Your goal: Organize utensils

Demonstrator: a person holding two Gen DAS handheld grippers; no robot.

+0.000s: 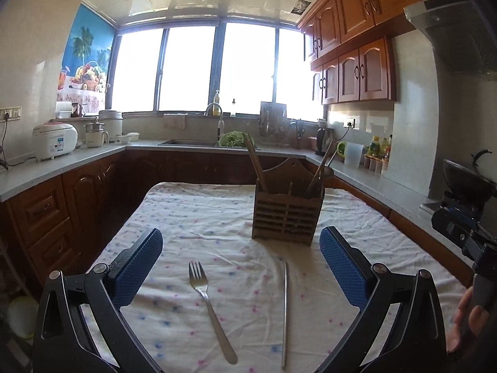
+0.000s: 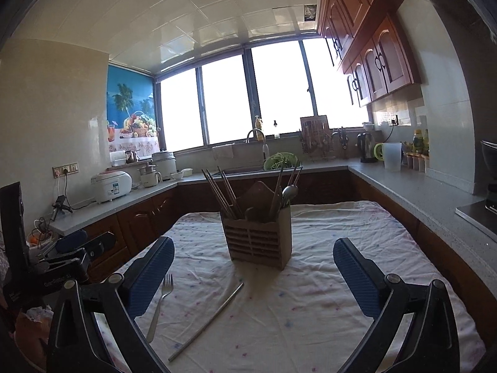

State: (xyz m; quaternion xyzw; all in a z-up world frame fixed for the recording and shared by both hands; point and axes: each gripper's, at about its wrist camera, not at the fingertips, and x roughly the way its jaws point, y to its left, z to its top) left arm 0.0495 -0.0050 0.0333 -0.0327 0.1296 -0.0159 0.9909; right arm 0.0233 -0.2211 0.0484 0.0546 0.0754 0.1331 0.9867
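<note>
Left claw (image 1: 240, 250) and right claw (image 2: 253, 258) both gape wide, empty, above the cloth-covered surface (image 1: 192, 217). Near lie a silver metal fork (image 1: 208, 304) and what seems 1 slim steel chopstick (image 1: 285, 310); farther stands the slatted wooden utensil holder (image 1: 287, 214).

Left tongs (image 1: 240, 250): blue textured pads, black arms. Right tongs (image 2: 253, 261) same. Cloth on surface (image 1: 217, 217) betw. left pads: white w/ pink & blue dots. Fork (image 1: 211, 307) & chopsticks (image 1: 285, 314) betw. left pads: silver. Holder (image 1: 287, 214) ahead of tongs: brown, slatted front. Cabinets (image 1: 351, 74) up right: red-brown wood.
</note>
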